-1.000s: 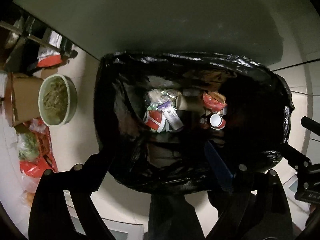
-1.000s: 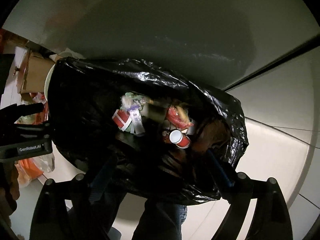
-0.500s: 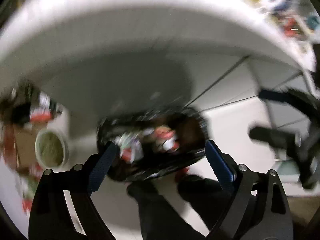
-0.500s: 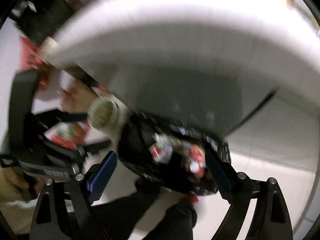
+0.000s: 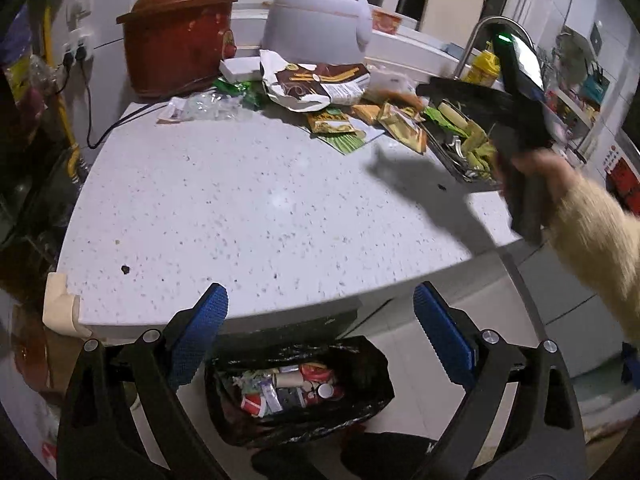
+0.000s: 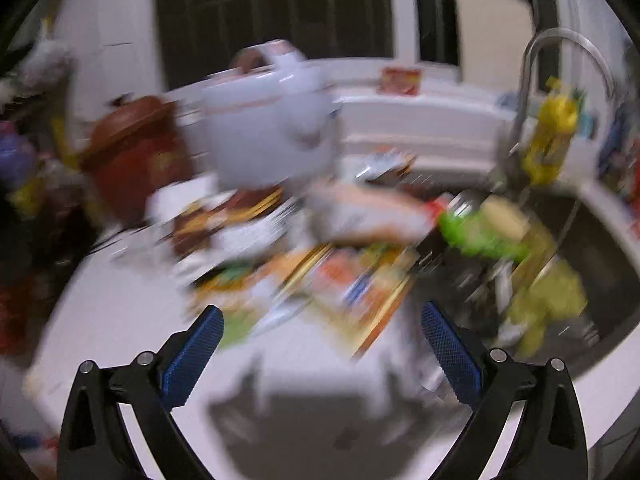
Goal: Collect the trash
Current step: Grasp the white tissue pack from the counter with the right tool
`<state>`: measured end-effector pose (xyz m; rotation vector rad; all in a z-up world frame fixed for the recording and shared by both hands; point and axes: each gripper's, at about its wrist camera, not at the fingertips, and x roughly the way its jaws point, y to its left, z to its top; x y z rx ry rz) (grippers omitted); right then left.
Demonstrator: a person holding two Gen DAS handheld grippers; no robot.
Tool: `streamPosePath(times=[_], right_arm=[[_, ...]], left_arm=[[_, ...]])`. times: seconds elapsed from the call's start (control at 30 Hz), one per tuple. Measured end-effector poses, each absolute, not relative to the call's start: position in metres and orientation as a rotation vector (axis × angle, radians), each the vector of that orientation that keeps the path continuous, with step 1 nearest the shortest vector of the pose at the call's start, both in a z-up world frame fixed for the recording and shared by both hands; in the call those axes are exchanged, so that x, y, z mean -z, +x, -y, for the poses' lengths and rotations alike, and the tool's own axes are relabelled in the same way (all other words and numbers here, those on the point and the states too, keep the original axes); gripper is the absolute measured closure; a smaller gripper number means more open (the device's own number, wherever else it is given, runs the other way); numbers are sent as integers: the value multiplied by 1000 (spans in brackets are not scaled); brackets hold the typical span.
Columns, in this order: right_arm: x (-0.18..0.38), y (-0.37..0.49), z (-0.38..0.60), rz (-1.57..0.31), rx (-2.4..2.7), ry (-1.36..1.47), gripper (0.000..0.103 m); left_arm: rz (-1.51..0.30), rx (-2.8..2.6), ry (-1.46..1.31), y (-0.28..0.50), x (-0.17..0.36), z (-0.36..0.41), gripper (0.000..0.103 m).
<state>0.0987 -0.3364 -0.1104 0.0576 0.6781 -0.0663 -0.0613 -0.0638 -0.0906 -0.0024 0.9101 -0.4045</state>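
Note:
My left gripper (image 5: 320,340) is open and empty, held above the counter's near edge. Below it a black trash bag (image 5: 360,364) on the floor holds cups and wrappers. Torn wrappers and packets (image 5: 320,88) lie in a heap at the back of the white speckled counter (image 5: 248,208). My right gripper (image 6: 320,352) is open and empty, over the counter in front of the blurred wrapper heap (image 6: 312,264). It shows in the left wrist view (image 5: 520,92) as a dark shape held at the right.
A red-brown clay pot (image 5: 176,36) and a white rice cooker (image 5: 320,16) stand at the back. A sink (image 5: 464,140) with vegetable scraps and a faucet (image 6: 560,52) is at the right. A foam guard (image 5: 60,308) covers the counter's left corner.
Both grippers have risen from just above the trash bag up to counter height and now face the wrappers. The right wrist view is blurred by motion.

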Motion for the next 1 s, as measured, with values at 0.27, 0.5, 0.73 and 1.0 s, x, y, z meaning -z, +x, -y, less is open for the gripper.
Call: streamPosePath(times=[0.27, 0.5, 0.73, 1.0], right_arm=[[142, 191, 323, -706, 152, -511, 6], [159, 238, 327, -794, 104, -579, 63], [113, 209, 358, -741, -29, -331, 75], [43, 123, 407, -637, -162, 43, 75]], left_arm=[[-951, 334, -57, -62, 95, 48, 11], [-975, 288, -97, -48, 101, 51, 11], [-969, 316, -185, 5, 94, 67, 11], [-931, 407, 2, 108, 78, 117, 11]])
